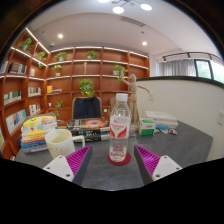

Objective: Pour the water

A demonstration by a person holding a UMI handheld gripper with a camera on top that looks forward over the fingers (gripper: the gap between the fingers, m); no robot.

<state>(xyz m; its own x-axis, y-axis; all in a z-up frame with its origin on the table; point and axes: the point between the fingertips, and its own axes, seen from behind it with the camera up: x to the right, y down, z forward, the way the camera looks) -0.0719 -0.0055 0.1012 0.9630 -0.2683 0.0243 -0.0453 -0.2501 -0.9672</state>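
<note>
Bottle point(120, 128) of clear plastic, red label round its middle and a white cap, stands upright on the grey counter point(185, 145), centred between the gripper point(111, 160)'s two fingers. Jaws are set wide: both magenta pads point(77, 159) sit clear of the bottle w/ a gap at either side, so nothing is gripped and the bottle rests on its own base. White cup point(60, 143) sits on the counter to the left of the bottle, just beyond the left finger, apart from it. Behind the cup, a stack of colourful books or boxes point(38, 132); exact contents can't be told. Right of the bottle, farther back, a green-and-white box point(148, 126) and other small items, too small to identify. A dark chair point(87, 108) stands behind the counter. Background: wooden wall shelves point(95, 70) w/ potted plants point(87, 87) and books, a window at far right, ceiling lights on overhead. Water level in the bottle can't be made out.
</note>
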